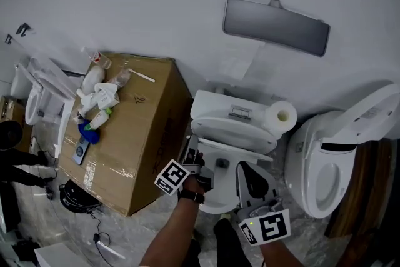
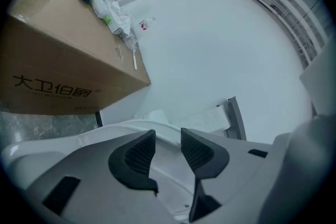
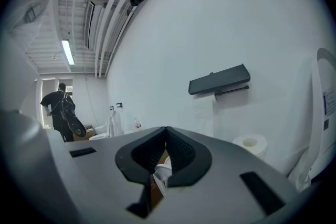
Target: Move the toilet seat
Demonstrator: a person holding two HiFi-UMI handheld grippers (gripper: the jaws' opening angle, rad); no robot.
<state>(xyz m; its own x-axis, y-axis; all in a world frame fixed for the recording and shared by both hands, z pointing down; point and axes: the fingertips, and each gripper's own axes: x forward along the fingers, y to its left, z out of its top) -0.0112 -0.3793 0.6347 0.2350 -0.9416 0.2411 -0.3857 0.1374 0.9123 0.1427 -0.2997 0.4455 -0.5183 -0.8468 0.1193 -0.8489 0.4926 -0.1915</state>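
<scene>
A pale grey marbled floor [image 1: 125,231] is carrying everything here. A large brown cardboard box [image 1: 150,141] is standing on it by the white wall, with a loose coil of black cable [image 1: 78,197] lying just beside its near-left corner. Three toilets are also standing on the floor: a white left toilet [image 1: 34,100] beyond the box, a white middle toilet [image 1: 231,128] just right of the box, and a white right toilet [image 1: 325,169] with its lid raised. Several white plastic bottles [image 1: 100,97], a blue object [image 1: 87,132] and a flat dark device [image 1: 81,150] are lying clustered on the box top. A white roll of toilet paper [image 1: 281,117] is sitting on the middle toilet's tank.
</scene>
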